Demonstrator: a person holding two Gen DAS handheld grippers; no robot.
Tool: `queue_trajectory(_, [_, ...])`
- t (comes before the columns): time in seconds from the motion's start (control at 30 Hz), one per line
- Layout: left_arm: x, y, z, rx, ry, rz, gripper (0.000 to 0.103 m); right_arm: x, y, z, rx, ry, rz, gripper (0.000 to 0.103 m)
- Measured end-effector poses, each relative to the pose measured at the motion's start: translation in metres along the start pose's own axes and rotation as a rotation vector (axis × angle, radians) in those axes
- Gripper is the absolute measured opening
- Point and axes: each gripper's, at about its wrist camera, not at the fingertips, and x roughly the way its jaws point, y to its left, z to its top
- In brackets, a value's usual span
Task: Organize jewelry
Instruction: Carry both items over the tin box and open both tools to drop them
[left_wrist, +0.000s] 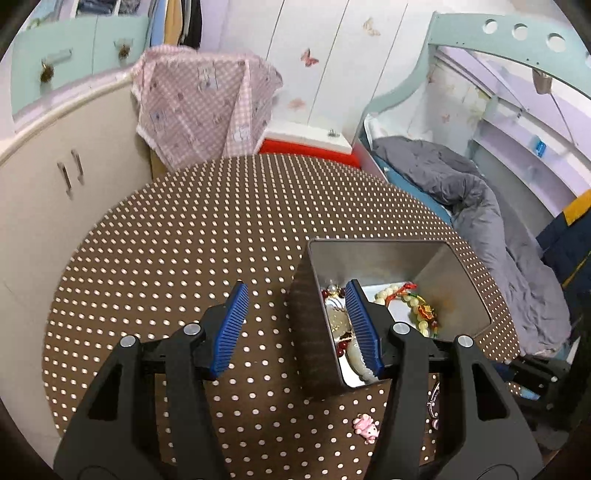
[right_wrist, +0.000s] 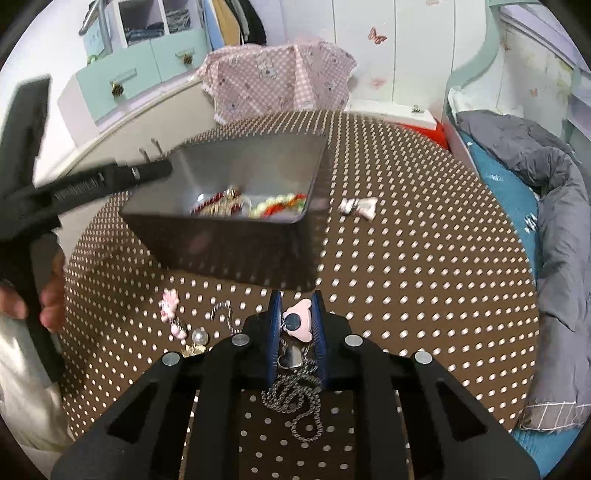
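Observation:
A square metal tin (left_wrist: 454, 288) stands on the dotted brown table (left_wrist: 184, 240) and holds bead bracelets (left_wrist: 417, 306) and other jewelry. My left gripper (left_wrist: 295, 295) is open and straddles the tin's left wall, with one blue finger (left_wrist: 360, 325) inside the tin. In the right wrist view the tin (right_wrist: 236, 236) sits ahead of my right gripper (right_wrist: 297, 306). That gripper is shut on a pink bear-shaped pendant (right_wrist: 297, 319) whose silver chain (right_wrist: 295, 402) hangs down to the table.
A pink charm (right_wrist: 171, 312), a pearl piece (right_wrist: 199, 338) and a thin chain (right_wrist: 221, 312) lie left of the right gripper. A white bow clip (right_wrist: 358, 206) lies right of the tin. The pink charm also shows in the left wrist view (left_wrist: 365, 428). A bed (left_wrist: 480, 206) borders the table's right.

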Motion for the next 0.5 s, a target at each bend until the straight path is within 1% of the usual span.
queue_trajectory(0.03, [0.004,0.001,0.0,-0.01,0.02,-0.01,0.045,-0.004,-0.001,0.003,0.002,-0.012,0.0,0.015])
queue_trajectory(0.07, [0.008,0.002,-0.001,-0.021,0.042,-0.021,0.034,-0.007,-0.002,0.005,0.004,-0.022,0.001,0.015])
queue_trajectory(0.13, [0.014,0.005,-0.002,-0.052,0.073,-0.053,0.033,-0.015,-0.006,0.009,0.006,-0.044,0.0,0.015])
queue_trajectory(0.2, [0.016,0.005,-0.003,-0.059,0.081,-0.07,0.03,-0.024,-0.007,0.015,0.002,-0.072,0.0,0.015])
queue_trajectory(0.3, [0.015,0.001,-0.003,-0.041,0.078,-0.066,0.026,-0.032,-0.008,0.026,-0.005,-0.103,0.004,0.015])
queue_trajectory(0.5, [0.017,-0.002,-0.004,-0.032,0.09,-0.069,0.022,-0.05,-0.003,0.048,-0.029,-0.18,0.031,0.015])
